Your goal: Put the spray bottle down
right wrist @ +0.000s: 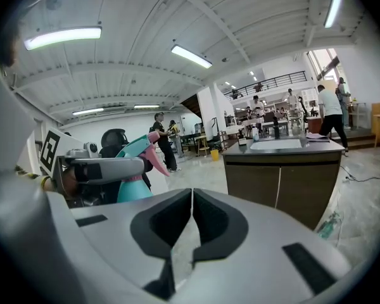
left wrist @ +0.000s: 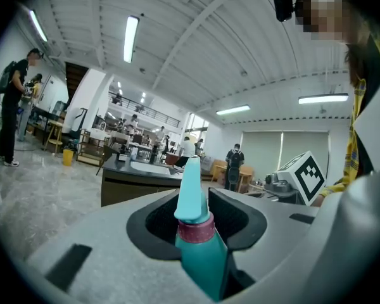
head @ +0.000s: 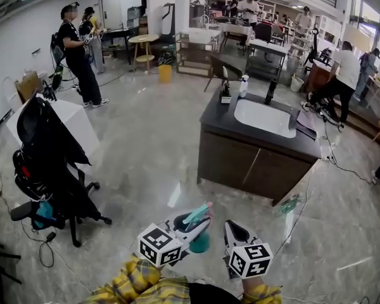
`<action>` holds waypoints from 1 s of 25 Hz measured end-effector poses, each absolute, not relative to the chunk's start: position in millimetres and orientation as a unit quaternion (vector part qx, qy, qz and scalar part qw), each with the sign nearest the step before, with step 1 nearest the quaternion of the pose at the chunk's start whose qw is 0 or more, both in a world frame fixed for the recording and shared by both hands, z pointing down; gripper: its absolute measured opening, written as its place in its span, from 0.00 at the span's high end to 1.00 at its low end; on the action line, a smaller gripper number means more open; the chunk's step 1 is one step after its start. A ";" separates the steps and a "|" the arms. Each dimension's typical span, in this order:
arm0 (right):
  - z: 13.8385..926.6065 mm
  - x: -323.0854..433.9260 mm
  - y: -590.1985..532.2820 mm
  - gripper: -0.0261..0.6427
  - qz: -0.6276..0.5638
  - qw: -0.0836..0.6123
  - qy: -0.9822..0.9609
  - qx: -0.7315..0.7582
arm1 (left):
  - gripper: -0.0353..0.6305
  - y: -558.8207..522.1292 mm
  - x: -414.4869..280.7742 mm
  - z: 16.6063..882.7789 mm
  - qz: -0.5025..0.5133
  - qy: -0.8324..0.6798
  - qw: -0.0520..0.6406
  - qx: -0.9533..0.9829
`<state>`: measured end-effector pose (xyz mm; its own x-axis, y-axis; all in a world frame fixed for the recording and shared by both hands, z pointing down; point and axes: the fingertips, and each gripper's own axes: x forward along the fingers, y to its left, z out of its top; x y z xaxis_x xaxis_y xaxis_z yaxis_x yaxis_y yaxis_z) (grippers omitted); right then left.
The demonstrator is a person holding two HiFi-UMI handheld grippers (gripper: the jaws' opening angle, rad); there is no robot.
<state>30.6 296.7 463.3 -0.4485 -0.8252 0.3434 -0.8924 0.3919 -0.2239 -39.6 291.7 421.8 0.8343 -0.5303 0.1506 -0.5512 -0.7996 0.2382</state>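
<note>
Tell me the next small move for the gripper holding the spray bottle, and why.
Probably carry it forward toward the dark counter with the sink. The left gripper is clamped on the teal spray bottle at its neck, above bare floor with nothing to rest it on. The counter ahead looks a likely spot. The right gripper is shut and empty.

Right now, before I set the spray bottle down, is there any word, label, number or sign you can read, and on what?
No text can be read in any view.
Spray bottle in the left tool: no label shows.
Marker cubes on it and on the right tool: black-and-white squares only, no letters or digits.
Bottles on the sink counter: too small to read.
</note>
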 end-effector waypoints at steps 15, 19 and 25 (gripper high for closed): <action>484.9 53.5 230.7 0.95 0.222 0.099 -0.832 0.499 | 0.77 225.1 -16.7 427.8 0.044 -0.305 0.150 0.939; 478.5 41.6 205.3 0.95 0.218 0.106 -0.832 0.498 | 0.77 193.2 -24.8 423.8 0.048 -0.300 0.152 0.941; 477.9 31.8 162.5 0.95 0.222 0.112 -0.824 0.509 | 0.77 148.6 -31.1 421.5 0.052 -0.279 0.147 0.948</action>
